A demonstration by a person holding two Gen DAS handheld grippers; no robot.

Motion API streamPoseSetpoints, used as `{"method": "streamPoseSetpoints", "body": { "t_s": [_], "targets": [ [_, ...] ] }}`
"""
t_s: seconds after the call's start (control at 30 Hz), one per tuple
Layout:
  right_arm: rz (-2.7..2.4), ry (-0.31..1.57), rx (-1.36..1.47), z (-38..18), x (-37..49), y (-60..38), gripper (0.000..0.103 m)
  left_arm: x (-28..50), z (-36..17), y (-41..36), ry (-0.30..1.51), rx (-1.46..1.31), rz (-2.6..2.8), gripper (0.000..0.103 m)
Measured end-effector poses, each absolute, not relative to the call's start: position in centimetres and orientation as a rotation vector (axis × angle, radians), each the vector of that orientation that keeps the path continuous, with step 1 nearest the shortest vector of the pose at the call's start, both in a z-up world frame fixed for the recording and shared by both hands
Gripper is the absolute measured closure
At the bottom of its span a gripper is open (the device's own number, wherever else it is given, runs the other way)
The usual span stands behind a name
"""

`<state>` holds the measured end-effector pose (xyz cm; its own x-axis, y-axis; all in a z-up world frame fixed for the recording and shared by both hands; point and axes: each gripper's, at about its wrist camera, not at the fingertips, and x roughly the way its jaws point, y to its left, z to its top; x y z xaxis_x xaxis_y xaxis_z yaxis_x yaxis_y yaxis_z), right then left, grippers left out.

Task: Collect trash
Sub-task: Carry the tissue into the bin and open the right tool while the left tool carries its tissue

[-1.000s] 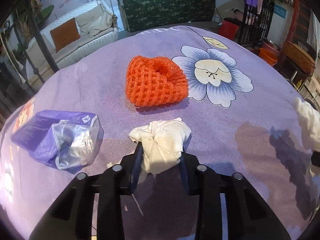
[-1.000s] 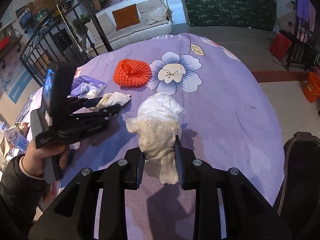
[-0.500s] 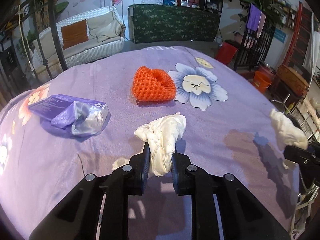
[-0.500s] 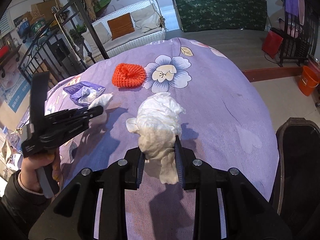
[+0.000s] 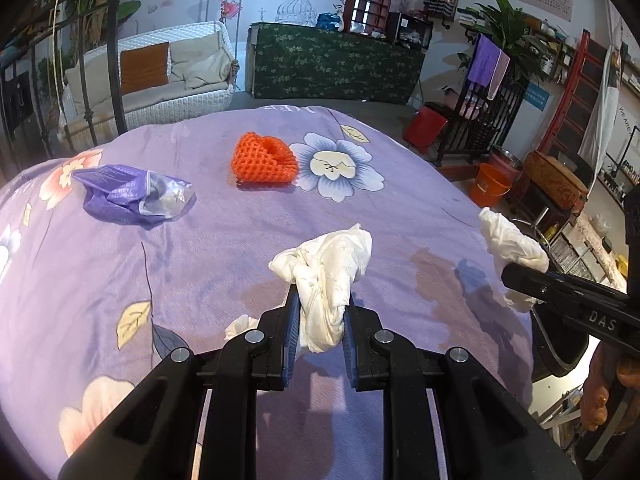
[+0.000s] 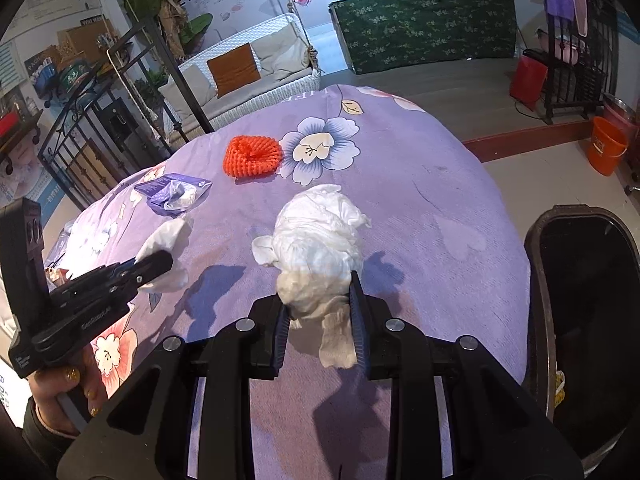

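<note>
My left gripper [image 5: 320, 300] is shut on a crumpled white tissue [image 5: 326, 268], held above the purple flowered tablecloth [image 5: 200, 264]. My right gripper [image 6: 318, 304] is shut on a bigger white tissue wad [image 6: 320, 240], also lifted off the cloth. Each gripper shows in the other's view: the right gripper [image 5: 520, 276] with its tissue at the right edge, the left gripper [image 6: 160, 262] with its tissue at the left. On the far part of the table lie an orange foam net [image 5: 264, 158] and a purple plastic wrapper [image 5: 132, 196].
A black bin [image 6: 580, 320] stands open by the table's right edge in the right wrist view. A small white scrap [image 5: 240, 324] lies on the cloth beside the left fingers. A white wicker sofa [image 5: 160, 76], a green-covered counter [image 5: 332, 64] and orange buckets [image 6: 608, 144] stand beyond the table.
The left jaws closed on the small tissue and lifted it off the cloth, moving back and to the right. The right gripper carried its tissue wad toward the black bin.
</note>
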<state>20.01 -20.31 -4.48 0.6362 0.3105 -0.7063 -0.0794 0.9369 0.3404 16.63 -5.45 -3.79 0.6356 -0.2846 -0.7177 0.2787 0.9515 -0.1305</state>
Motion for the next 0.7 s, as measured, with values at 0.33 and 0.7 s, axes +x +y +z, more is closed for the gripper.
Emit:
{"method": "streamPoseSetpoints", "body": {
  "t_s": [0.33,0.7],
  "targets": [
    [0.158,0.828,0.324,-4.6,17.2,-23.8,0.075,14.2,-3.4,-8.4,0.791,0.007,-0.386,0.084],
    [-0.034,0.769,0.379,-3.8,14.1,-31.5,0.075,13.0,-3.1,-12.7,0.77,0.045,-0.498,0.084]
  ]
}}
